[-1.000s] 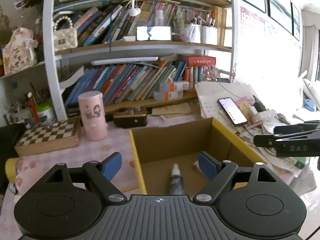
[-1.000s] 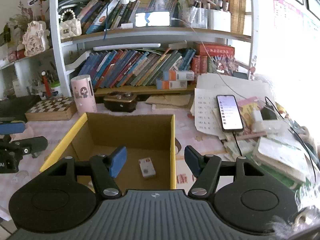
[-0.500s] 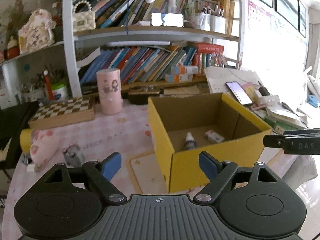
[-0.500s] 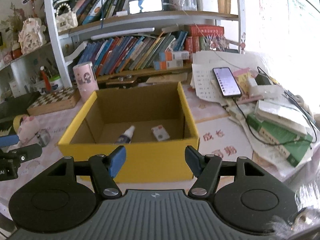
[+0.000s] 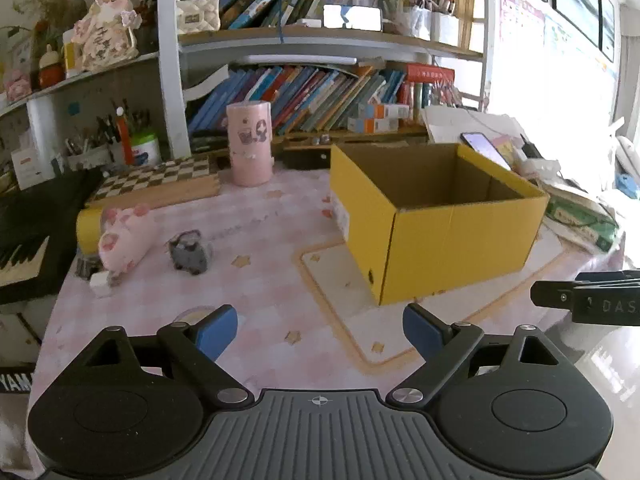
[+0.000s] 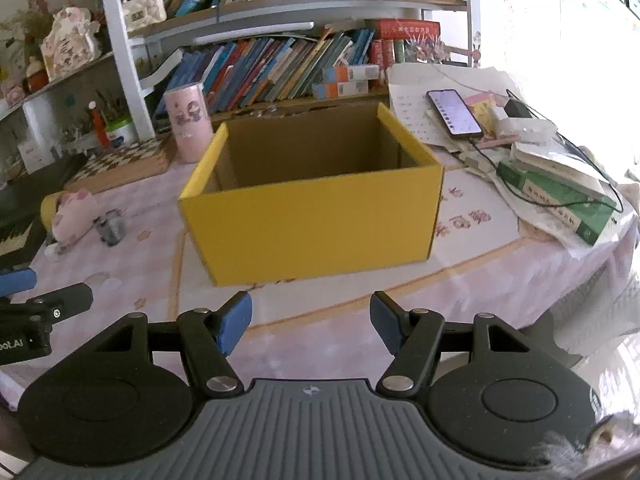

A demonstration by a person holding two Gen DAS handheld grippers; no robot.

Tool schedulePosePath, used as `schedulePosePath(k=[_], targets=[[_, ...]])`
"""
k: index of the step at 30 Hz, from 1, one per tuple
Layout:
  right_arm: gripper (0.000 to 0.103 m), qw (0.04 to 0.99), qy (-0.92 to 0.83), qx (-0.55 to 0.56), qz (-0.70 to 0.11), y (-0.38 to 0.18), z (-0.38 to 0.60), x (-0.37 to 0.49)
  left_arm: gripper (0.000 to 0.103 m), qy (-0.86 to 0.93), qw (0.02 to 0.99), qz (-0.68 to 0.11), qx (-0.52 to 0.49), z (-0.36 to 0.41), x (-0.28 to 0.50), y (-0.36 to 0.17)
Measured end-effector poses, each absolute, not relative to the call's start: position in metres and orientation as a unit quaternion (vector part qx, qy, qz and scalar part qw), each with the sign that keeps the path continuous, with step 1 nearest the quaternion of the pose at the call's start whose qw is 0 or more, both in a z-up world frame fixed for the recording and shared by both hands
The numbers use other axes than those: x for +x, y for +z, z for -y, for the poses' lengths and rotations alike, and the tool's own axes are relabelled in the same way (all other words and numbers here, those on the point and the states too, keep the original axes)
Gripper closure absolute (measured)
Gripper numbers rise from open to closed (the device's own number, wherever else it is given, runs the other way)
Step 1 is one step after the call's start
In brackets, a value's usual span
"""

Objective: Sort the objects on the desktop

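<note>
Both claws are hovering empty, the left claw [image 5: 320,330] opening wide, the right claw [image 6: 311,326] partly open, while the grey toy [image 5: 190,255] and pink plush [image 5: 122,242] at left of frame are lying unsorted outside the yellow box [image 5: 452,248] on the worktop [image 5: 260,280].

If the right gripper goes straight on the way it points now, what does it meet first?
Probably the tablecloth just in front of the yellow box; the right gripper tilts downward, jaws open and empty. If it runs flatter than it looks, the box's near wall comes first. Depth is unclear here.
</note>
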State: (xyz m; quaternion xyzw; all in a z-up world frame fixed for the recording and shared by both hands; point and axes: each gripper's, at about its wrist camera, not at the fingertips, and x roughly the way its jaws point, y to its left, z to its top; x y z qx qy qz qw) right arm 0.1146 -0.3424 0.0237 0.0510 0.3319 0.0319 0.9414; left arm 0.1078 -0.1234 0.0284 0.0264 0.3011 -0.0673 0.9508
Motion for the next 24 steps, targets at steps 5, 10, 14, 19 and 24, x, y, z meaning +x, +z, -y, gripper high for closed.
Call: schedulePosePath(k=[5, 10, 14, 19, 24], targets=[[0.036, 0.94, 0.027, 0.048, -0.338, 0.018, 0.314, 0.095, 0.011, -0.071, 0.947, -0.313, 0.027, 0.101, 0.093, 0.024], [0.035, 0.937, 0.031, 0.044, -0.346, 0.012, 0.285, 0.077, 0.01, -0.068, 0.943, -0.326, 0.024, 0.08, 0.079, 0.019], [0.035, 0.934, 0.039, 0.043, -0.353, 0.008, 0.264, 0.067, 0.01, -0.068, 0.939, -0.335, 0.025, 0.065, 0.068, 0.016], [0.034, 0.931, 0.05, 0.043, -0.36, 0.005, 0.242, 0.058, 0.01, -0.066, 0.938, -0.34, 0.025, 0.047, 0.057, 0.015], [0.032, 0.93, 0.06, 0.036, -0.361, 0.003, 0.223, 0.049, 0.01, -0.065, 0.936, -0.345, 0.022, 0.034, 0.047, 0.013]])
